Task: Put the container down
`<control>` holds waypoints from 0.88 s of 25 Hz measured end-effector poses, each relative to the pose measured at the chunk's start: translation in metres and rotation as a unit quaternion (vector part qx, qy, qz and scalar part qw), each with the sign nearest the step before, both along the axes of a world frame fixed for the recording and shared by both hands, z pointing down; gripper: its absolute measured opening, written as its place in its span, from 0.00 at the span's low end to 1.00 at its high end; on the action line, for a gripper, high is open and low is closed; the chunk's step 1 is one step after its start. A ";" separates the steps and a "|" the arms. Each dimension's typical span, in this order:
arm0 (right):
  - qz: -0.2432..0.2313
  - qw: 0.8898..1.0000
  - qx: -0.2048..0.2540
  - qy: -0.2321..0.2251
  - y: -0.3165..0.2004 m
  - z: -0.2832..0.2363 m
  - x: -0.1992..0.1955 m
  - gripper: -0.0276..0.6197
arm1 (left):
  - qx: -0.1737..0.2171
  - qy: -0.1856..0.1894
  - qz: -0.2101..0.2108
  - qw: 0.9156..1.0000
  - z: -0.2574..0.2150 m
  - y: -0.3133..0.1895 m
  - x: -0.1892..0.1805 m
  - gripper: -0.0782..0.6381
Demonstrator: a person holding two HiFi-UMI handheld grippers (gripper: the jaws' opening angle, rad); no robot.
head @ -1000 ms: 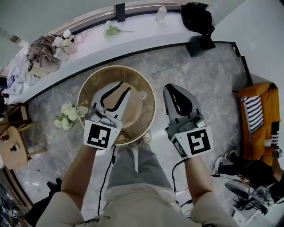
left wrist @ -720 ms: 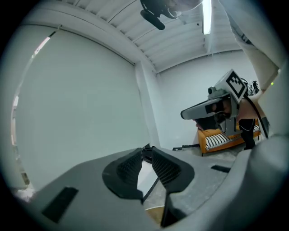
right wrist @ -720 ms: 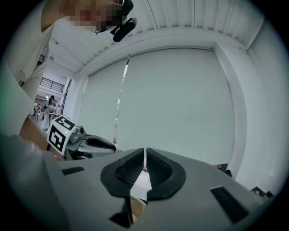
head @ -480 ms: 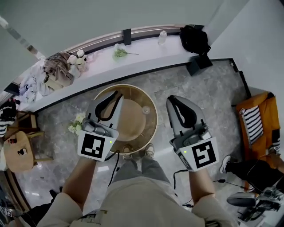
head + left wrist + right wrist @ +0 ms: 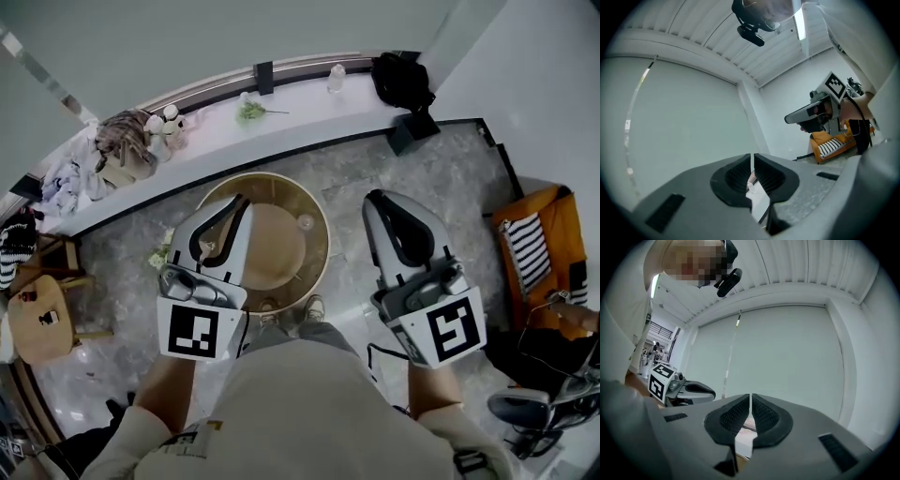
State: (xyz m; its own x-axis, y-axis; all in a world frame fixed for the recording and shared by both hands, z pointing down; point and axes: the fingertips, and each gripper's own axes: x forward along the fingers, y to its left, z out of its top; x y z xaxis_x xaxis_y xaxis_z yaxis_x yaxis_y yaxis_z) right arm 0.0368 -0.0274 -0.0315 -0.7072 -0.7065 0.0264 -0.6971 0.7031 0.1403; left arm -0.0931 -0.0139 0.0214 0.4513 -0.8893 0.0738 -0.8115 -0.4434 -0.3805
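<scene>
black bag (image 5: 401,80) on ledge (image 5: 300,108) | orange armchair (image 5: 553,211) right | flowers, perhaps (image 5: 159,255), floor

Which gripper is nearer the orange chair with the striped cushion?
Right. The right gripper hangs between the round table and the orange chair; the left gripper shows over the table's left part, farther from the chair.

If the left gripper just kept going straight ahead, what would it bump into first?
Probably the plain wall: the left gripper points level at it and nothing shows between them, though depth is unclear.
</scene>
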 end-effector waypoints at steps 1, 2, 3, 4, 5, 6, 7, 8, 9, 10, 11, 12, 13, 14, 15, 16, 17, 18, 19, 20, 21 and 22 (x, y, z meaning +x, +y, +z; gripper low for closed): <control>-0.002 1.000 0.000 0.002 0.005 -0.002 0.000 0.07 | -0.002 0.007 -0.001 1.000 -0.002 0.005 0.000 0.15; -0.003 1.000 -0.002 0.005 0.011 -0.003 0.001 0.07 | -0.005 0.014 -0.003 1.000 -0.003 0.010 0.001 0.15; -0.005 1.000 -0.004 0.007 0.016 -0.004 0.002 0.07 | -0.006 0.018 -0.004 1.000 -0.005 0.014 0.001 0.15; -0.007 1.000 -0.007 0.008 0.021 -0.005 0.002 0.07 | -0.007 0.022 -0.006 1.000 -0.007 0.019 0.001 0.15; -0.010 1.000 -0.009 0.006 0.027 -0.006 0.003 0.07 | -0.007 0.030 -0.008 0.999 -0.009 0.022 0.001 0.15; -0.014 1.000 -0.011 0.004 0.033 -0.007 0.002 0.07 | -0.008 0.043 -0.011 0.999 -0.012 0.026 0.001 0.14; -0.019 1.000 -0.011 0.002 0.039 -0.007 0.000 0.07 | -0.009 0.059 -0.015 0.998 -0.014 0.029 0.000 0.14; -0.024 1.000 -0.011 0.001 0.044 -0.007 -0.002 0.07 | -0.011 0.074 -0.018 0.997 -0.017 0.032 -0.002 0.14; -0.028 1.000 -0.009 0.002 0.049 -0.006 -0.004 0.07 | -0.013 0.087 -0.020 0.996 -0.019 0.035 -0.003 0.14; -0.033 0.999 -0.007 0.001 0.053 -0.007 -0.007 0.07 | -0.013 0.095 -0.021 0.995 -0.021 0.037 -0.005 0.14; -0.035 0.999 -0.007 0.000 0.056 -0.006 -0.009 0.07 | -0.014 0.099 -0.022 0.995 -0.023 0.039 -0.007 0.14; -0.035 0.999 -0.016 0.000 0.058 -0.004 -0.009 0.07 | -0.015 0.100 -0.023 0.995 -0.023 0.041 -0.008 0.14; -0.033 0.999 -0.025 0.002 0.060 0.000 -0.008 0.07 | -0.019 0.102 -0.023 0.994 -0.022 0.043 -0.008 0.14; -0.032 0.999 -0.029 0.003 0.062 0.002 -0.007 0.07 | -0.023 0.107 -0.023 0.994 -0.020 0.046 -0.007 0.14; -0.032 0.999 -0.030 0.004 0.063 0.004 -0.007 0.07 | -0.027 0.114 -0.021 0.993 -0.020 0.048 -0.006 0.14; -0.033 0.999 -0.030 0.003 0.064 0.004 -0.007 0.07 | -0.028 0.118 -0.019 0.992 -0.020 0.050 -0.005 0.14; -0.032 0.999 -0.031 0.002 0.065 0.004 -0.007 0.07 | -0.027 0.117 -0.017 0.993 -0.020 0.052 -0.004 0.14; -0.030 0.999 -0.033 0.001 0.065 0.004 -0.007 0.07 | -0.026 0.110 -0.016 0.993 -0.019 0.054 -0.003 0.14; -0.028 0.999 -0.033 0.000 0.065 0.004 -0.006 0.07 | -0.026 0.102 -0.016 0.994 -0.018 0.056 -0.003 0.14; -0.025 0.999 -0.033 0.000 0.065 0.003 -0.006 0.07 | -0.028 0.096 -0.016 0.995 -0.017 0.057 -0.003 0.14; -0.024 0.999 -0.032 0.000 0.065 0.002 -0.006 0.07 | -0.030 0.094 -0.015 0.995 -0.016 0.057 -0.002 0.14; -0.023 0.999 -0.030 0.002 0.064 0.001 -0.006 0.07 | -0.033 0.096 -0.013 0.995 -0.015 0.056 -0.002 0.14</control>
